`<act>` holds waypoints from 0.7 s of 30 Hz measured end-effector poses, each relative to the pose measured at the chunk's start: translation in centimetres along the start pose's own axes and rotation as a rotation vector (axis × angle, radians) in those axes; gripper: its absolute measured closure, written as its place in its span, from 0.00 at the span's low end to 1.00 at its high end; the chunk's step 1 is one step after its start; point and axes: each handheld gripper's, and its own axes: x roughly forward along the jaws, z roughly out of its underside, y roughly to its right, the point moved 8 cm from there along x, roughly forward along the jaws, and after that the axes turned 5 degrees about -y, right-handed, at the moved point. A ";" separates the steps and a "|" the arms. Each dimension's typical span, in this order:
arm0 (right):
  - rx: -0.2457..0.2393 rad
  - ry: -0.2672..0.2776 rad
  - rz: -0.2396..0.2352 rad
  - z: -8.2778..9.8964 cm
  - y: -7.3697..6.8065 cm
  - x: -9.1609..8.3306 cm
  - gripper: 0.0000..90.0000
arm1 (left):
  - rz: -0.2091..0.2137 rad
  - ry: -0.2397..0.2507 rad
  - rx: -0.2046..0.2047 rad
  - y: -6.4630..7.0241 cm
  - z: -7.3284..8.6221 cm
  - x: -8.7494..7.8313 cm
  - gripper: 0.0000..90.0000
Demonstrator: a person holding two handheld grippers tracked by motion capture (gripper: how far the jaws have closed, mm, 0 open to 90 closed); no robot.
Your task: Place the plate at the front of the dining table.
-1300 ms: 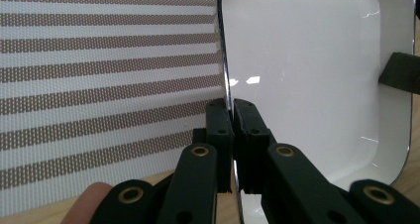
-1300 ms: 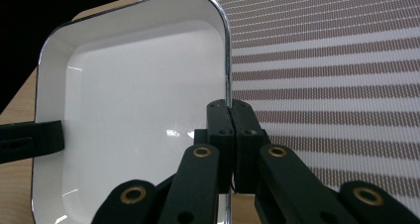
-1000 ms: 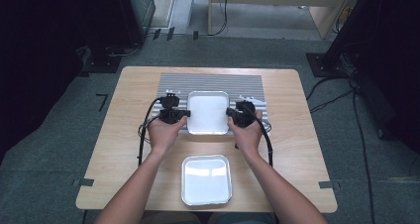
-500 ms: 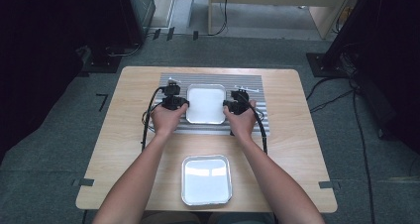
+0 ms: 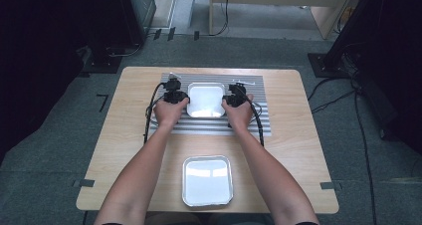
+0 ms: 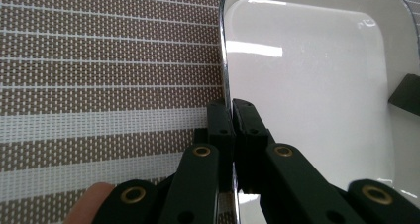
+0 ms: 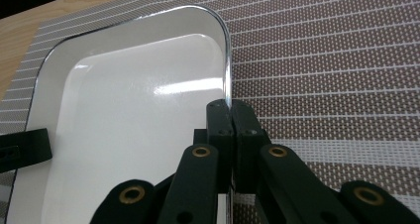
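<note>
Striped mat (image 5: 249, 130): two claws (image 5: 185, 99) (image 5: 226, 101) pinch one of two trays (image 5: 206, 99).

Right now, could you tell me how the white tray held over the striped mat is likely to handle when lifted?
The tray looks rigid, keeping flat between the left gripper and right gripper. Its glossy enamel and thin rim probably slip easily. It seems light enough for rim pinches.

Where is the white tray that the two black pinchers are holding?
In the high view, the held white tray is at the far middle of the table, over the striped mat, between the left gripper and right gripper, beyond the other tray.
</note>
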 end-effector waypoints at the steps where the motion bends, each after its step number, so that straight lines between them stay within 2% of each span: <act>1: 0.005 -0.003 0.003 0.0 0.1 0.2 1.00 | 0.002 -0.002 -0.009 -0.1 0.0 0.2 0.98; 4: 0.025 -0.014 0.006 0.0 0.3 0.7 0.99 | 0.014 -0.004 -0.030 -0.3 0.0 0.5 0.98; 10: 0.027 0.000 0.002 -0.2 0.3 1.2 0.98 | 0.001 0.013 -0.028 -0.3 -0.2 0.6 0.96; 13: 0.008 0.008 -0.025 -0.2 0.3 1.1 0.86 | 0.034 0.019 -0.026 -0.1 -0.2 0.6 0.81; 15: 0.000 0.010 -0.045 -0.1 0.4 0.8 0.84 | 0.035 0.018 -0.020 0.0 -0.1 0.3 0.79; 17: 0.015 0.015 -0.061 -0.1 0.6 0.4 0.83 | 0.042 0.025 -0.026 -0.2 0.1 0.1 0.80; 21: 0.064 -0.009 -0.093 0.5 1.1 -0.2 0.86 | 0.048 0.023 -0.030 -0.3 0.8 0.1 0.81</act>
